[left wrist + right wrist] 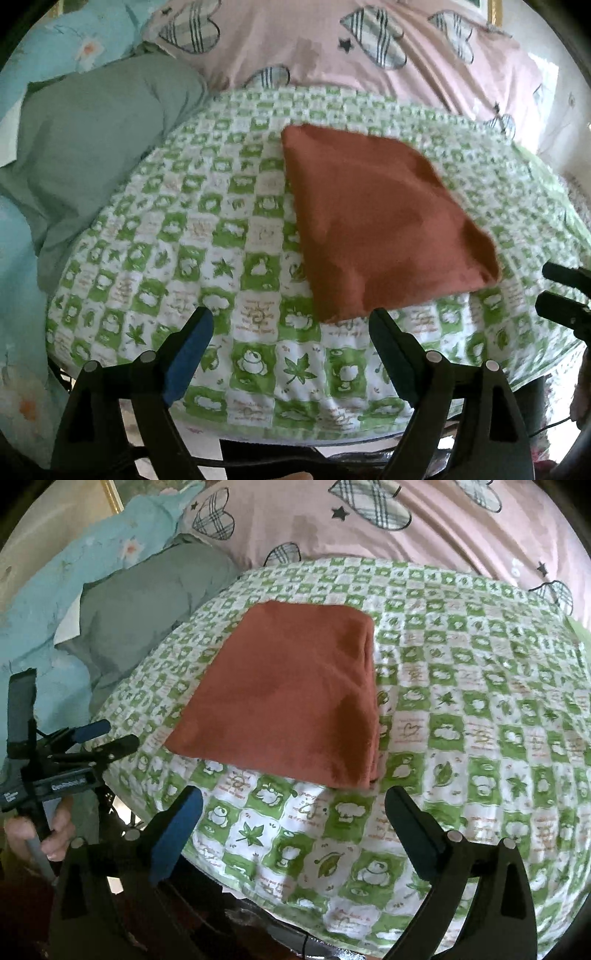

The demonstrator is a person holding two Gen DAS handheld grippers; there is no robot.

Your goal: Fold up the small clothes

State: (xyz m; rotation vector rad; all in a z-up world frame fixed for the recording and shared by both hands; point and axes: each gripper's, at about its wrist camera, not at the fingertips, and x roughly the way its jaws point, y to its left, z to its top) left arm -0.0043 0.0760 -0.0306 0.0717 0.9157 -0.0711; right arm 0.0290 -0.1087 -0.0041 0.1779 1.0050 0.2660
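A rust-red cloth (373, 221) lies folded into a flat rectangle on the green-and-white checked cover (207, 236). In the left wrist view my left gripper (291, 320) hangs open just short of the cloth's near corner, with nothing between its fingers. In the right wrist view the same cloth (291, 698) shows its stacked folded edges on its right side. My right gripper (293, 794) stands wide open just in front of the cloth's near edge, holding nothing. The left gripper (112, 735) shows at the left there, held by a hand (55, 830). The right gripper (552, 286) peeks in at the left view's right edge.
A pink quilt with checked hearts (332, 48) lies behind the checked cover (480, 709). A grey-green bundle of fabric (92, 147) and a light blue flowered sheet (18, 277) lie to the left. The cover's near edge drops off below the grippers.
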